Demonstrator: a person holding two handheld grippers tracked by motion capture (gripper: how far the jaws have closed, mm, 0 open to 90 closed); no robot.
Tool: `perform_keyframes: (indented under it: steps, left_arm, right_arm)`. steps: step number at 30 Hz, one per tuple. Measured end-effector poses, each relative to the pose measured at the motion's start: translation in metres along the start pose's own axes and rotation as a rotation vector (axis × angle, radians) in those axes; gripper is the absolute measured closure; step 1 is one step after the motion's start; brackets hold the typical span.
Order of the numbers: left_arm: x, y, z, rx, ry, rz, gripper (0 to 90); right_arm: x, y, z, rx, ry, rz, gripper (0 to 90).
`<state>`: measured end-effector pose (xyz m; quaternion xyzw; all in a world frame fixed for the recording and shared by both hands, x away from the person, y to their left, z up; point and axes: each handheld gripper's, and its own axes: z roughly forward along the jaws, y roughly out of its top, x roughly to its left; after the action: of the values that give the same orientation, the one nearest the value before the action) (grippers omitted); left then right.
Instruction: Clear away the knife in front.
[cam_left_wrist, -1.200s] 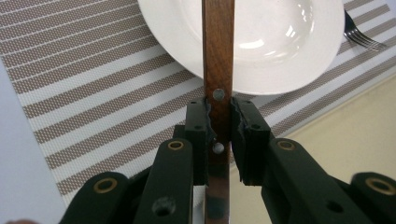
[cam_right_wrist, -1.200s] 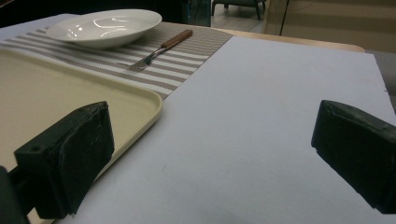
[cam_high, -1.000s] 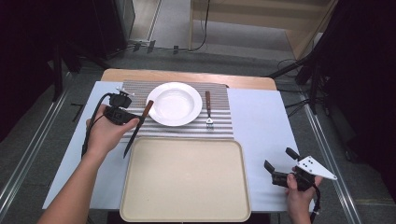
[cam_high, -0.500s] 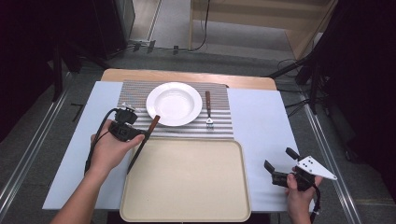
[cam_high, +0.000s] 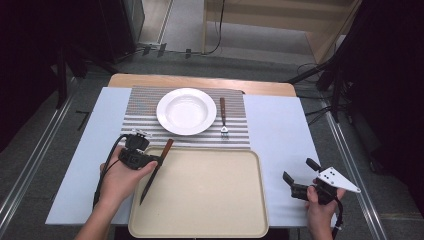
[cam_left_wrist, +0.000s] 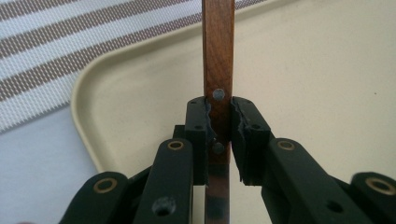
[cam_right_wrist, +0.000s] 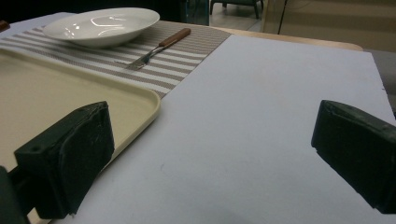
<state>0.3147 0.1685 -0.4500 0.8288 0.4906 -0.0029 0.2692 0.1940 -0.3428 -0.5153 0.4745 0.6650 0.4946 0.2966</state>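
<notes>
Knife (cam_high: 154, 170) sits clamped at the handle in our left tool (cam_high: 150, 161), jaws closed tight on the wood where it meets the blade, held over the near-left corner of the tray (cam_high: 210, 220). We keep our right tool (cam_high: 300, 177) wide apart and empty above the tabletop (cam_high: 280, 130), right of the tray. Plate (cam_high: 186, 111) and fork (cam_high: 223, 116) lie on the striped mat (cam_high: 145, 100)

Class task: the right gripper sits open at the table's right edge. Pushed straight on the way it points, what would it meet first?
Probably nothing soon: the right gripper faces bare pale-blue table cover. The tray and fork lie left of that line, though depth is uncertain.
</notes>
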Motion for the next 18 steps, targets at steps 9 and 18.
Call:
perform_keyframes:
  steps: [9, 18]
  left_arm:
    - [0.005, -0.023, 0.011, -0.020, -0.008, -0.054, 77.0]
    - [0.008, -0.036, 0.017, -0.084, 0.018, -0.064, 73.7]
  right_arm:
    - [0.000, 0.000, 0.001, 0.004, -0.001, -0.003, 0.0]
    - [0.001, 0.000, 0.001, 0.007, -0.006, -0.005, 0.0]
